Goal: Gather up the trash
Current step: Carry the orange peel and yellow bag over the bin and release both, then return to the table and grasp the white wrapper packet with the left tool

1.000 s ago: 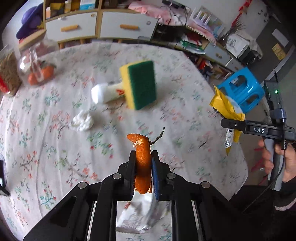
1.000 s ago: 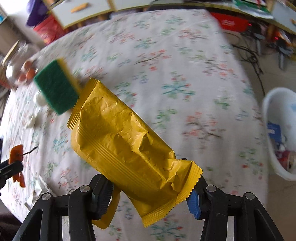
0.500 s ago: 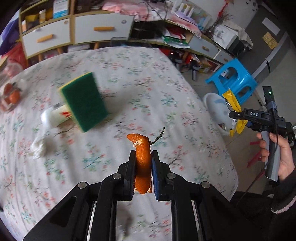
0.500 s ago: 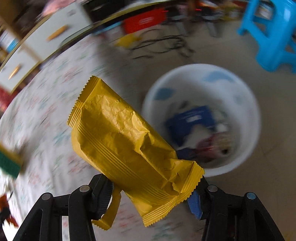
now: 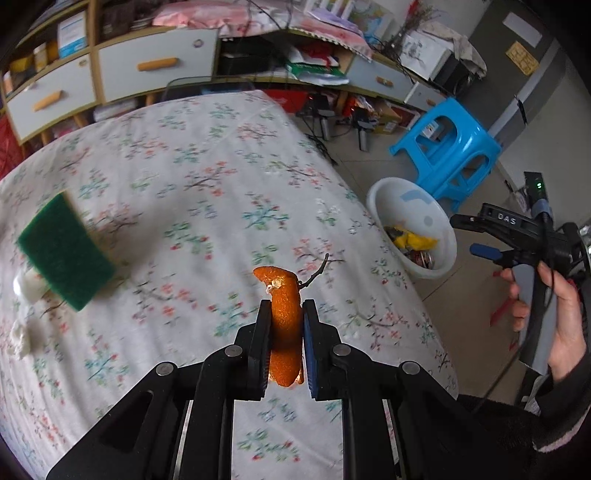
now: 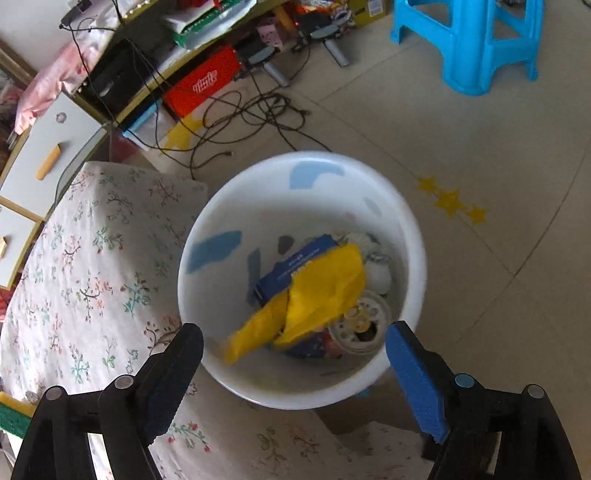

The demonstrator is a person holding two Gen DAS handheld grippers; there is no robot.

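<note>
"DAS" in white letters stood on the black body of the right gripper (image 5: 480,236), seen from the left wrist view. The red box (image 6: 201,86) under the cabinet by the wall carried white characters on its side, too blurred to read. The blue carton (image 6: 291,271) inside the white bin (image 6: 415,236) bore a line of pale print, not legible. The yellow note (image 5: 521,58) on the grey door at the far right had dark marks, unreadable. The blue-and-white box (image 5: 72,35) on the cabinet shelf at the top left showed a label, too small to make out. No other text could be read.
</note>
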